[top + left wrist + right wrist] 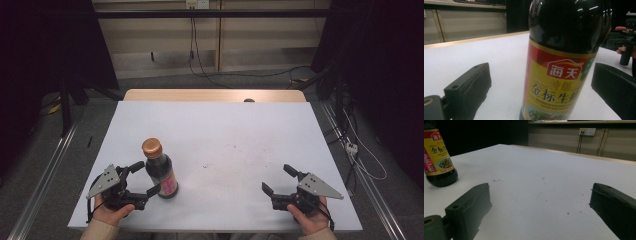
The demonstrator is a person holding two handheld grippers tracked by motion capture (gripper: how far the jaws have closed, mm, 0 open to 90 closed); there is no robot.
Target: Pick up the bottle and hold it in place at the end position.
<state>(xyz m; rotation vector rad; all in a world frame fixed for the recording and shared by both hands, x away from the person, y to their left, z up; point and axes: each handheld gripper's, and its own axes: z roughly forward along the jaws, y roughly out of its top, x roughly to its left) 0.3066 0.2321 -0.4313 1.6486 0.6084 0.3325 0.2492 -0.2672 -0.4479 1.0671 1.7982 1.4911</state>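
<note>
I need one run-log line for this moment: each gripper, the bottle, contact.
left gripper: open, around soy sauce bottle | contact: none visible | bottle: upright on table | right gripper: open, nothing between fingers

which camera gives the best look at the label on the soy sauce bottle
The left gripper view: the label fills the near foreground, brand mark and lettering legible. The right gripper view shows it partly cut off at the frame's edge; the high view shows a small pink and yellow patch.
</note>
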